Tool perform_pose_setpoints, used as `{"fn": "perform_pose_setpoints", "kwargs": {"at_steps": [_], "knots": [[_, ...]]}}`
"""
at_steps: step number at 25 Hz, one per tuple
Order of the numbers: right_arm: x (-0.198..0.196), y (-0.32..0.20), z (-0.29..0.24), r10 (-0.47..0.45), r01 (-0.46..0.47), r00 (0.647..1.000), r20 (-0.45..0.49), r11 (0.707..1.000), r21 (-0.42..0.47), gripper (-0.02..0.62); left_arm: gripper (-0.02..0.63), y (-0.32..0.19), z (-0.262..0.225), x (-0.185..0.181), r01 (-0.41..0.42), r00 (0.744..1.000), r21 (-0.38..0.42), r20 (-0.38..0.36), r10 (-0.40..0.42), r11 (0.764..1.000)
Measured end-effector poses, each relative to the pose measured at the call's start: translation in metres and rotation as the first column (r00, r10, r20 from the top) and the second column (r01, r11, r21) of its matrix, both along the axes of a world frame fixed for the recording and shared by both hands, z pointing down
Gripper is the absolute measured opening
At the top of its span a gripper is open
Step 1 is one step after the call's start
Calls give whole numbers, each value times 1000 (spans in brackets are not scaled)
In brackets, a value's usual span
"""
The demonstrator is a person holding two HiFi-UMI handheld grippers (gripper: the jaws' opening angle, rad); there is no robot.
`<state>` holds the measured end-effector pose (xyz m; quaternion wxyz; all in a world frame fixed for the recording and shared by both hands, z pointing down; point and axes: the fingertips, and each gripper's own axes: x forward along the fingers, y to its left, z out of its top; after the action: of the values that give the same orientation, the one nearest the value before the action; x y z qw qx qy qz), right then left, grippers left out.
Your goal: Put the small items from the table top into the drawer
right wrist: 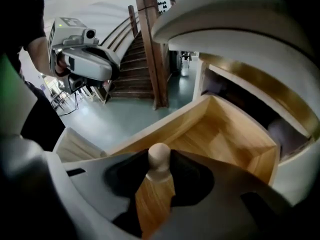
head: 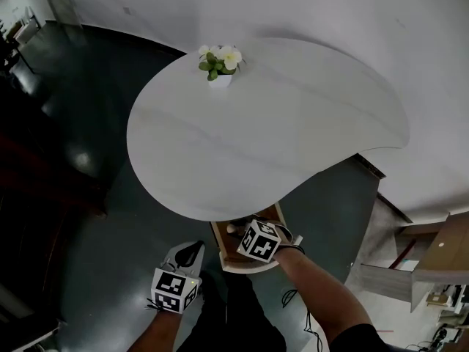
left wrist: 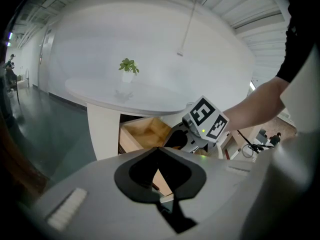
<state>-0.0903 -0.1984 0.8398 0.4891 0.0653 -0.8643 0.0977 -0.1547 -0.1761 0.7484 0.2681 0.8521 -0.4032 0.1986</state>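
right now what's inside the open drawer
Bare wooden floor and walls of the drawer, with a small wooden peg between the right claw's jaws over it. The near end is covered by the claw; the back runs under the table into shadow.

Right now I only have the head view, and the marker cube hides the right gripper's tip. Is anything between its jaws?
Observer: Yes. The right gripper view shows a pale wooden peg with a rounded head between the jaws of the right gripper. Whether the pads press on it I cannot tell.
Operator: Is it over the drawer?
Observer: Yes, the wooden floor of the open drawer shows just beyond the peg.
Operator: And the left gripper?
Observer: In its own view the left gripper has its jaw tips together, nothing between them, and points toward the drawer.
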Motion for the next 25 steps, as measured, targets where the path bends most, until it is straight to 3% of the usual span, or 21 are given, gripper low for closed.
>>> {"fn": "perform_pose_setpoints", "kwargs": {"at_steps": [9, 16, 25], "knots": [[-7, 6, 23, -122, 122, 992, -25, 993, 1, 133, 8, 0, 4, -13, 32, 999, -7, -3, -32, 999], [5, 23, 35, -225, 223, 970, -94, 974, -28, 166, 8, 1, 2, -15, 37, 999, -13, -1, -37, 999], [5, 26, -14, -190, 191, 980, -56, 982, 3, 193, 8, 2, -40, -14, 31, 999, 26, 10, -32, 999]]}}
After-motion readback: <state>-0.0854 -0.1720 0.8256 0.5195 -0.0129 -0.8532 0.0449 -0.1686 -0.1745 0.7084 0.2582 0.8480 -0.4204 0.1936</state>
